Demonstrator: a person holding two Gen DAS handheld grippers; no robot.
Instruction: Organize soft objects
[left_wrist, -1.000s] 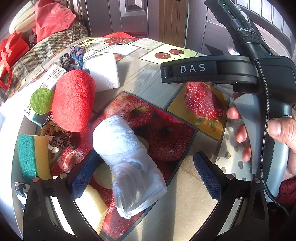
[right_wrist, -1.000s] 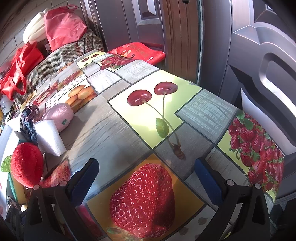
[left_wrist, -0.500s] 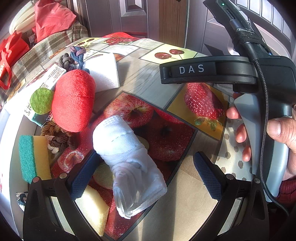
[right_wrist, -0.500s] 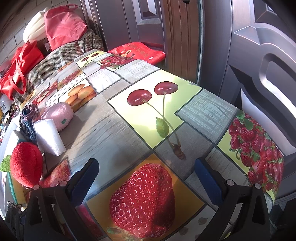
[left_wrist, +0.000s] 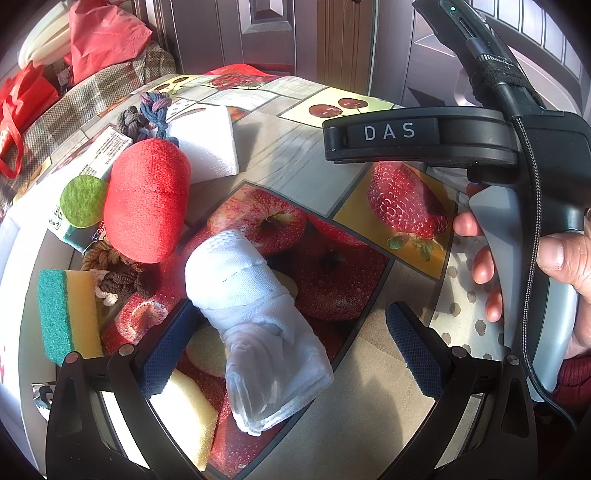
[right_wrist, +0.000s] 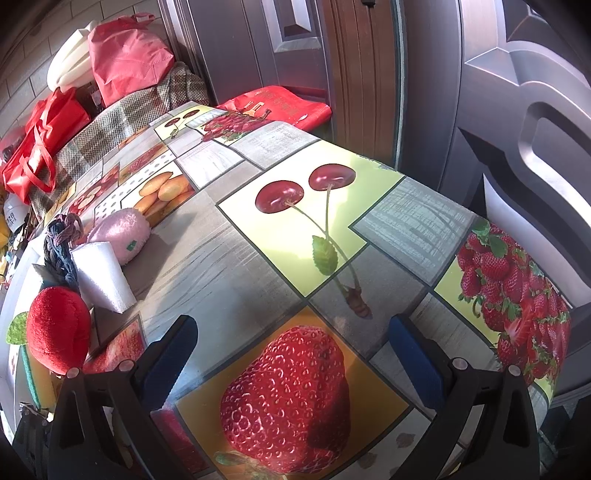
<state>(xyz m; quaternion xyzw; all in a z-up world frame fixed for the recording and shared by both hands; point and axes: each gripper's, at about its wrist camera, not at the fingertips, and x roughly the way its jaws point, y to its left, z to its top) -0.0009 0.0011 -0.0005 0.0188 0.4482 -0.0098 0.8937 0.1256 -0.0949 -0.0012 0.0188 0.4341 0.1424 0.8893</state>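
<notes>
Both pairs of jaws stand spread wide, pinching nothing. Between the fingers of the left gripper lies a rolled white sock on the fruit-print tablecloth, nearer the left finger; its long axis runs from the tight knitted end, far left, to the loose thin open end, near right. The right gripper hangs over a printed strawberry.

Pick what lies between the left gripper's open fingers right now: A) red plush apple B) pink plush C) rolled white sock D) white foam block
C: in the left wrist view the rolled white sock lies between the open left gripper fingers, while the red plush apple sits farther off.
</notes>
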